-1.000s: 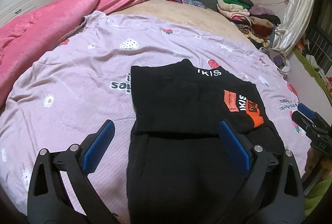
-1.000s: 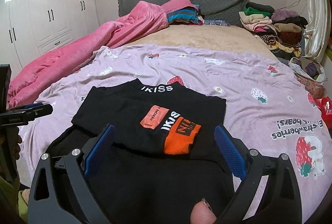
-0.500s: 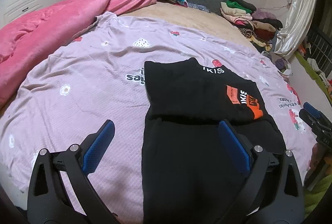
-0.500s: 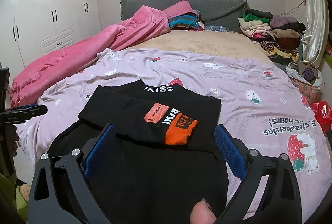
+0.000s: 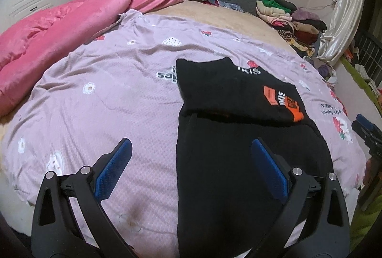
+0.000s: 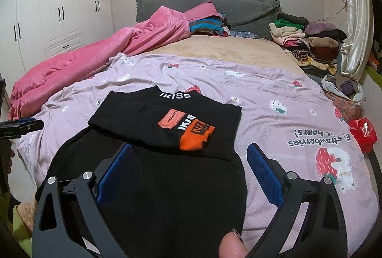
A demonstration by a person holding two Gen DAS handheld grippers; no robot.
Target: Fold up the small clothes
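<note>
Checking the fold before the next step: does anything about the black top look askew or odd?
Slightly. The black top is only part-folded: its sleeve with the orange cuff lies slanted across the chest, and the lower body flares wider than the upper part. Both tongs hover open, holding nothing.

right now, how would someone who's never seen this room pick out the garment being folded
Start at the bed, where a lilac strawberry-print sheet covers the near half. The black garment lies flat on it, between the open left gripper and right gripper. It alone is black with an orange patch and white IKISS lettering.
</note>
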